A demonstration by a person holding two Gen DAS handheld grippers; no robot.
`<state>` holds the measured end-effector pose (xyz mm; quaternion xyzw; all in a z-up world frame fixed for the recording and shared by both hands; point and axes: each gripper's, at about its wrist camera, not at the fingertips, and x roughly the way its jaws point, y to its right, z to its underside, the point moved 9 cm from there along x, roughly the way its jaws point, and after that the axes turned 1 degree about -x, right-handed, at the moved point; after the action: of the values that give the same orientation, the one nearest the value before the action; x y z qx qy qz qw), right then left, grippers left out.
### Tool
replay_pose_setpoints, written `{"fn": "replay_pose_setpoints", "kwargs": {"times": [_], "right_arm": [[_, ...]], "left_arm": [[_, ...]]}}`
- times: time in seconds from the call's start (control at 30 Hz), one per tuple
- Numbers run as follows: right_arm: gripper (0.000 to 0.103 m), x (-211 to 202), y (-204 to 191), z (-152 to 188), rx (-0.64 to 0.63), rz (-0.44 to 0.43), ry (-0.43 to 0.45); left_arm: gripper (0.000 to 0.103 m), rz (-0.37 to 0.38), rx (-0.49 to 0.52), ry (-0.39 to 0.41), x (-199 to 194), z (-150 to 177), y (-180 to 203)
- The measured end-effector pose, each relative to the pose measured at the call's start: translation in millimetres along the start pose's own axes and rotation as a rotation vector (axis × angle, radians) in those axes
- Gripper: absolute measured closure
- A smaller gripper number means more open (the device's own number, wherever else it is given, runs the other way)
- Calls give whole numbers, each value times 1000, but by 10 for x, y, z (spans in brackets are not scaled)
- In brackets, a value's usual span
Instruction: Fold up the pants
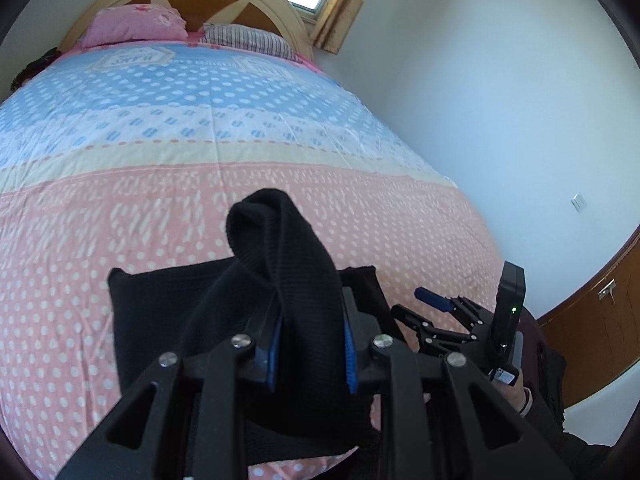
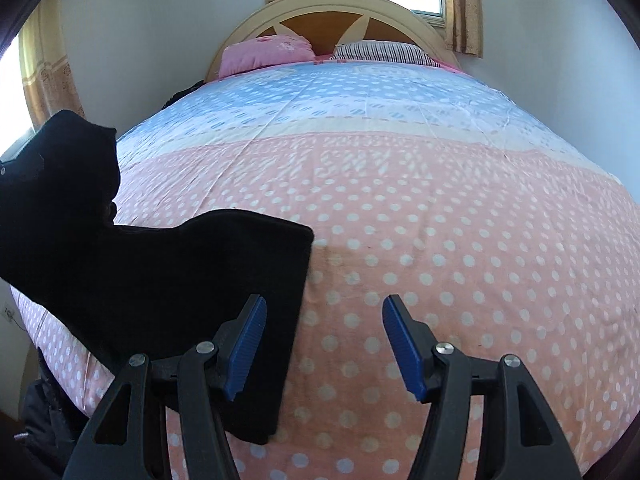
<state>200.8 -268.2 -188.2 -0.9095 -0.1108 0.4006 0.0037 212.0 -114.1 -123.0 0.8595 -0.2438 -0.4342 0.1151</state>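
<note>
Black pants [image 2: 168,280], ribbed knit, partly folded flat near bed [image 2: 440,220] foot edge. One end lifted, bunched, pinched in left gripper [image 1: 312,360]. Right gripper [image 2: 324,344] spread wide, holding nothing.

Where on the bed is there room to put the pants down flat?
The pink dotted cover right of the black pants lies bare out to the bed's edge, and so does the blue stretch up to the pillows. The near left corner is crowded with pants and the left gripper.
</note>
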Motion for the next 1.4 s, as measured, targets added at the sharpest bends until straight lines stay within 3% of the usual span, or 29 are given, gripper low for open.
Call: {"fn": "replay_pose_setpoints", "kwargs": {"times": [0.2, 0.37, 0.57, 0.67, 0.8, 0.9, 0.97, 1.13, 1.23, 1.33, 1.4], "right_arm": [[41, 32, 133, -26, 56, -11, 8], [41, 73, 164, -37, 107, -68, 13], [41, 53, 228, -54, 202, -143, 37], [41, 13, 256, -73, 257, -173, 49], [41, -225, 157, -193, 265, -194, 125], [41, -485, -117, -319, 218, -234, 199], [41, -671, -480, -387, 149, -334, 238], [36, -664, -1404, -225, -66, -542, 152], [36, -405, -1461, -114, -82, -482, 66], [36, -264, -1111, -96, -3, -362, 28], [36, -197, -783, -38, 70, -277, -13]], "left_arm": [[78, -18, 19, -83, 681, 148, 242], [73, -54, 61, -92, 919, 255, 396], [52, 14, 102, -38, 747, 259, 560], [39, -10, 117, 20, 539, 233, 484], [34, -34, 76, 80, 307, 211, 220], [31, -94, 47, 105, 240, 219, -28], [31, -149, 34, 106, 255, 225, -214], [31, -192, -26, 102, 291, 281, -525], [27, -266, -19, 118, 244, 305, -699], [16, -335, -13, 108, 258, 358, -892], [16, -371, -13, 86, 294, 422, -1006]]}}
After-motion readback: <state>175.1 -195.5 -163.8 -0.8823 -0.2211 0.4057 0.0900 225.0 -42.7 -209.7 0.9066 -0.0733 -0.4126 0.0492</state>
